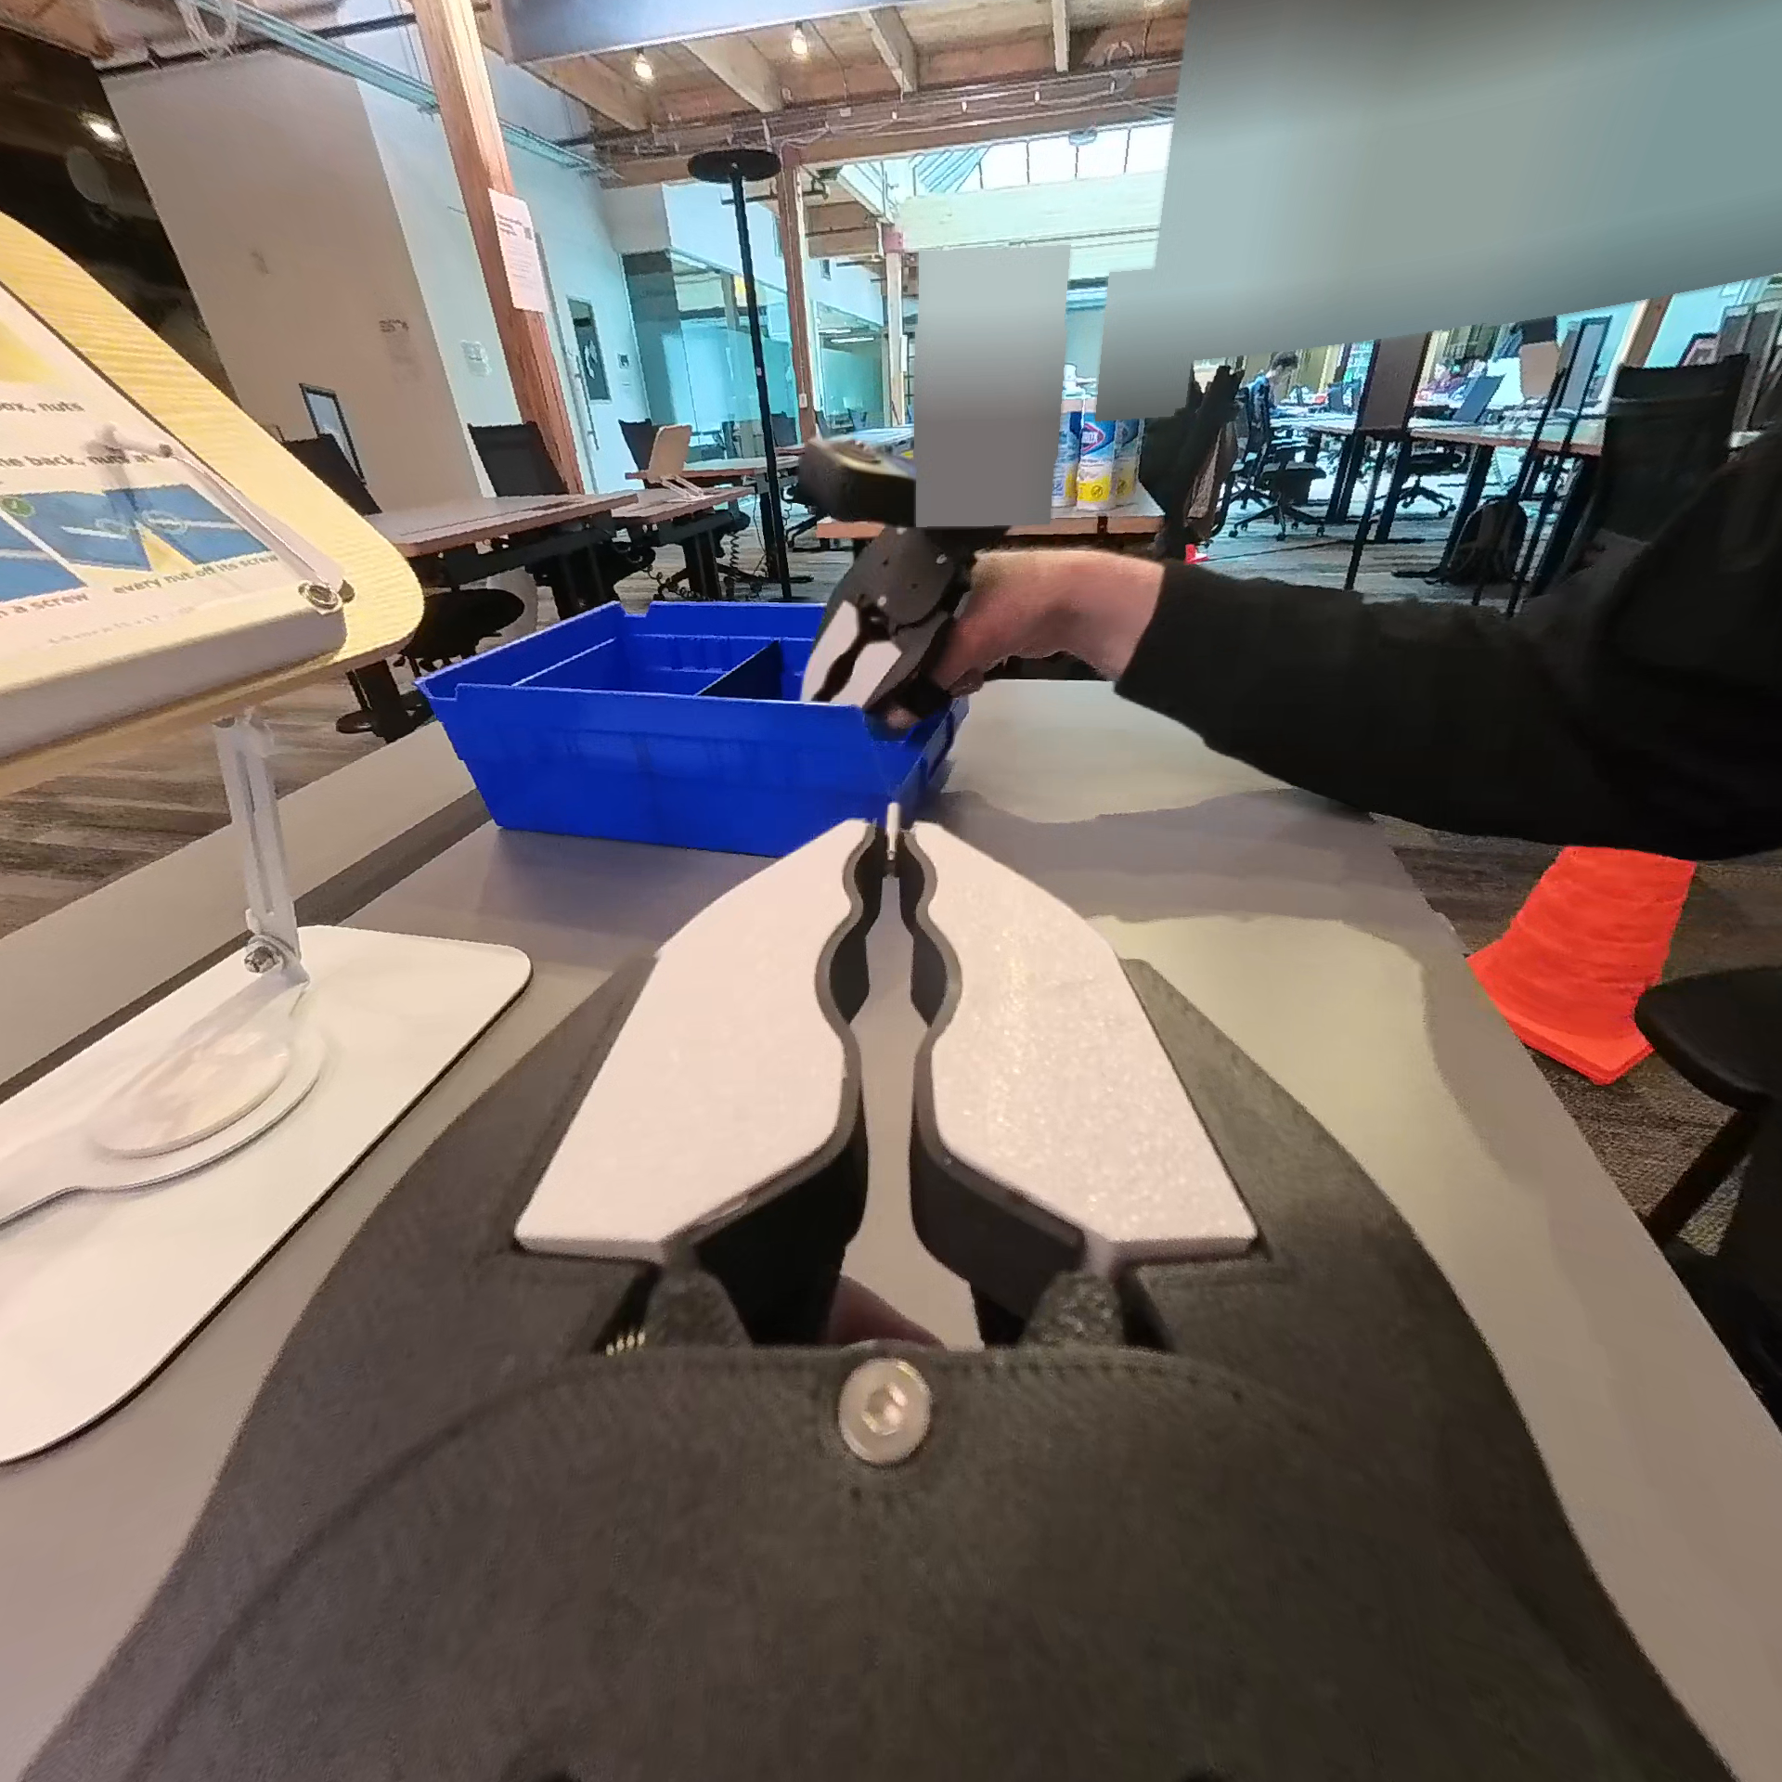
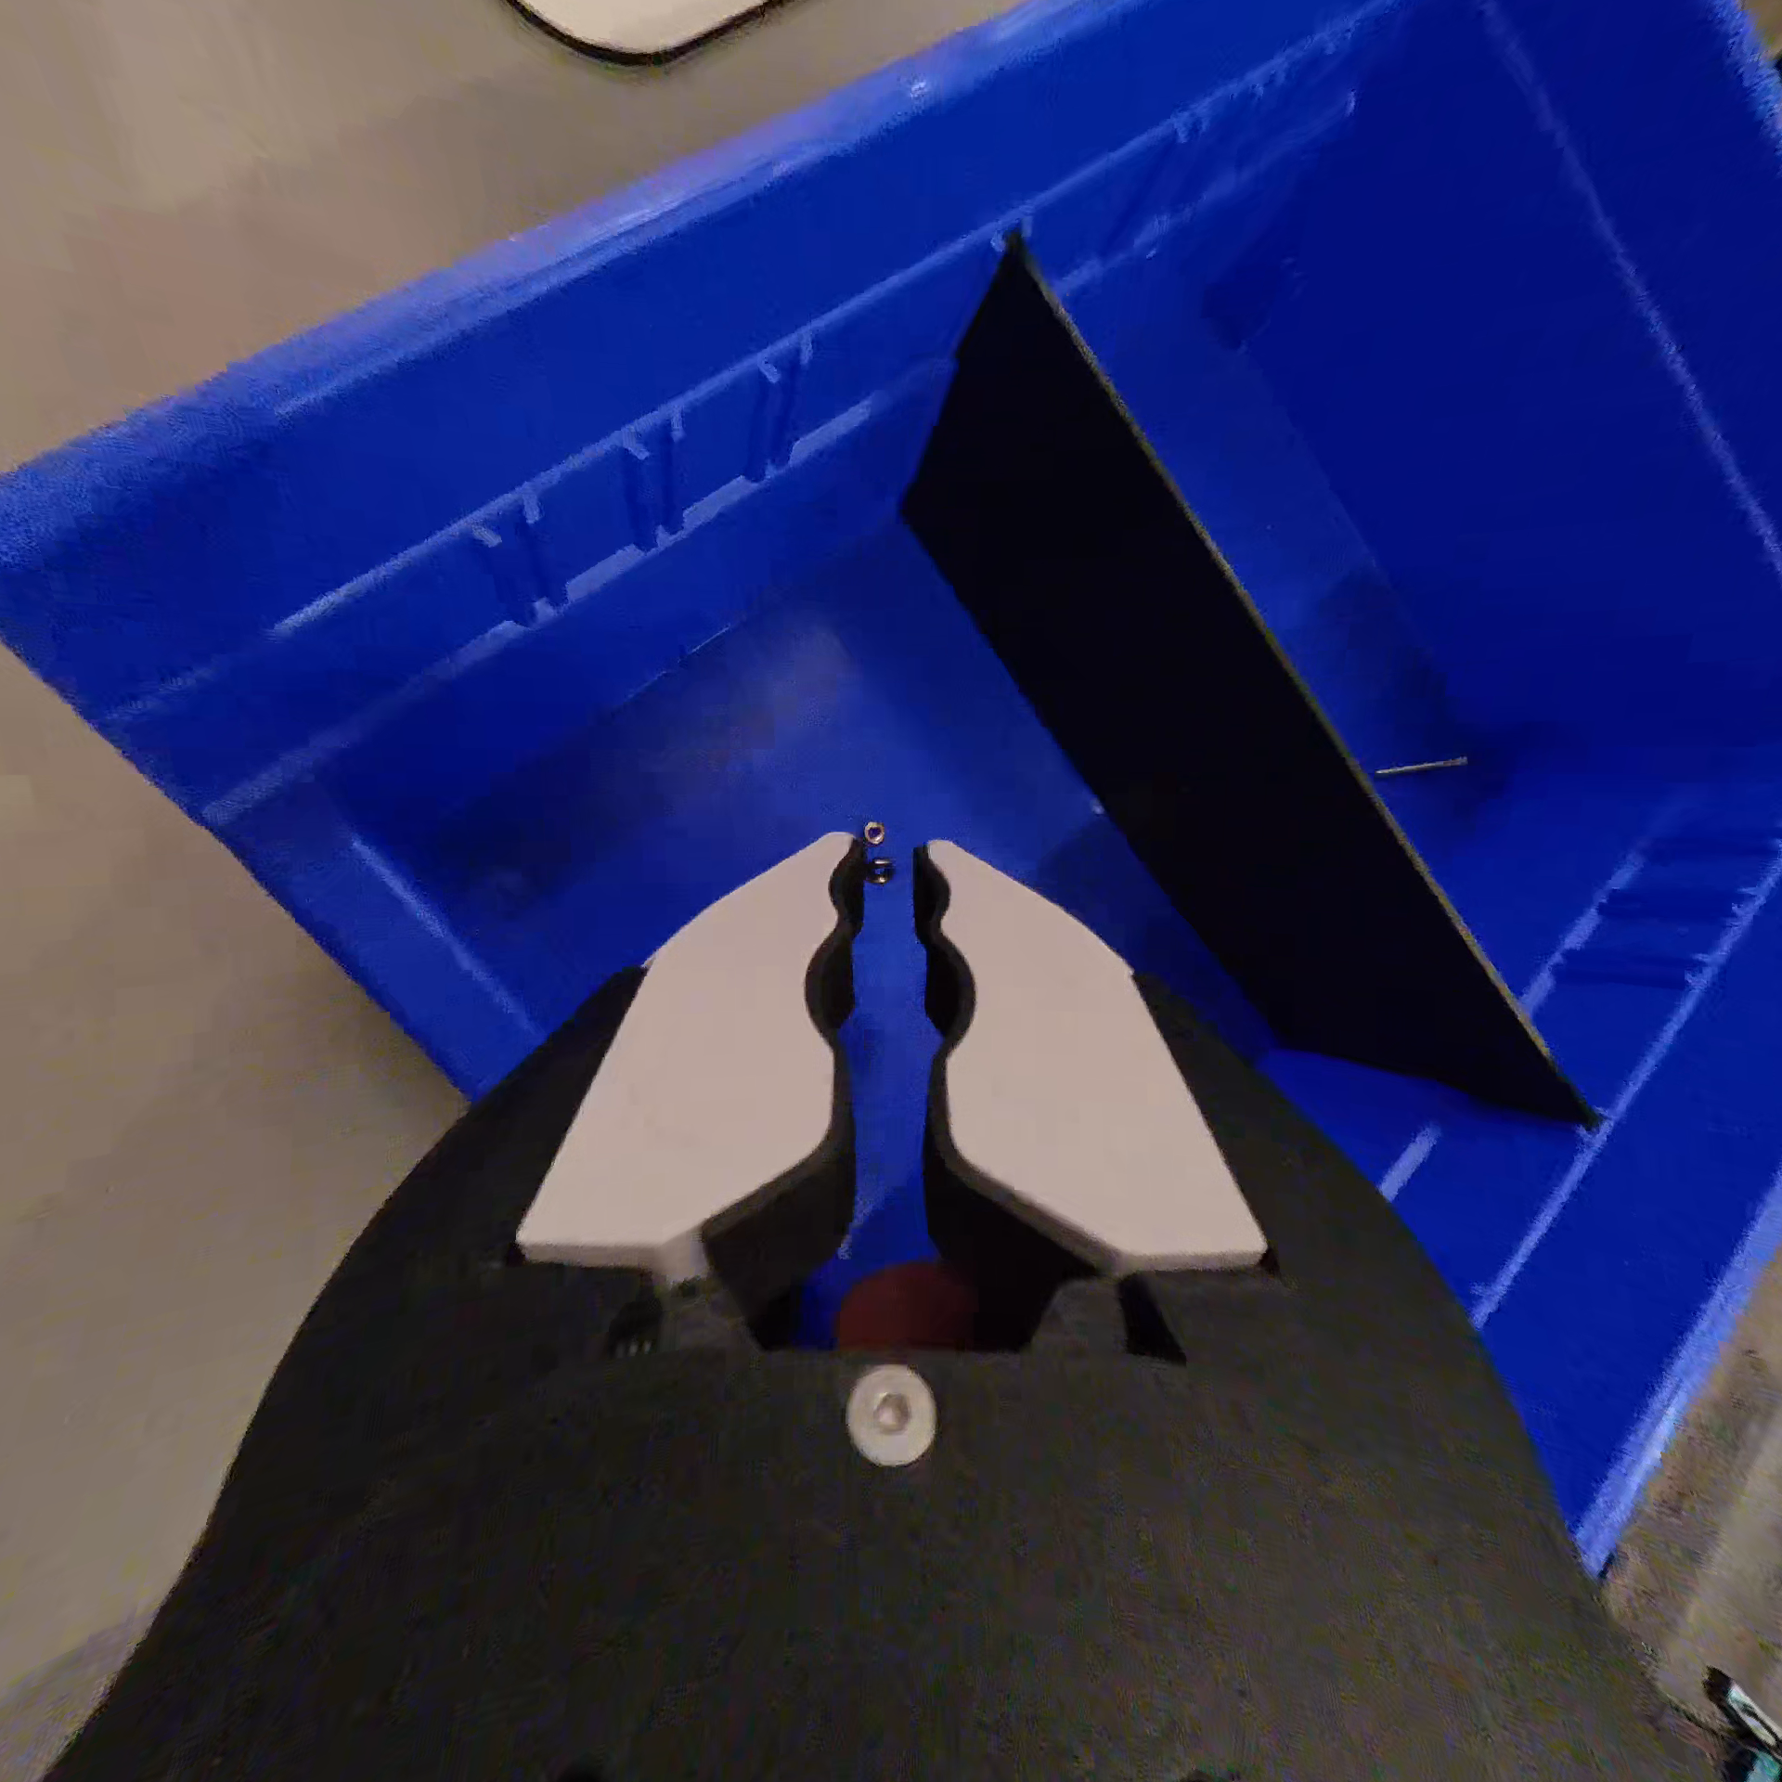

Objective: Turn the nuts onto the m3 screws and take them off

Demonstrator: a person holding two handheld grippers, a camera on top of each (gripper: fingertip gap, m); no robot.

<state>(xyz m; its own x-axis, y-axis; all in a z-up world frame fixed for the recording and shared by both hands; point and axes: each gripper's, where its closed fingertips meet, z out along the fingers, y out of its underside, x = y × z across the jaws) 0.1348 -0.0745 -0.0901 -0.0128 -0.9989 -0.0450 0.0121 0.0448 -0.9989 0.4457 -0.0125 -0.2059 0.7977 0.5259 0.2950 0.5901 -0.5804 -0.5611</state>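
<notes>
My left gripper (image 1: 892,853) is shut on a thin silver m3 screw (image 1: 895,820) that stands upright out of the fingertips, above the grey table in front of the blue bin (image 1: 675,762). My right gripper (image 2: 885,856) is open by a narrow gap and points down into the bin's left compartment (image 2: 752,733). Two tiny nuts lie on the bin floor at its tips: one (image 2: 874,830) just beyond them, one (image 2: 882,871) between them, touching neither finger. The right gripper also shows in the left wrist view (image 1: 858,675), held by a hand over the bin.
A black divider (image 2: 1205,694) splits the bin; another screw (image 2: 1422,767) lies in the right compartment. A white stand (image 1: 241,1041) carrying an instruction board (image 1: 145,540) is on the table at left. An orange cone (image 1: 1581,974) and a black chair are on the floor at right. One gripper's finger ends stand about 35 cm off the other's.
</notes>
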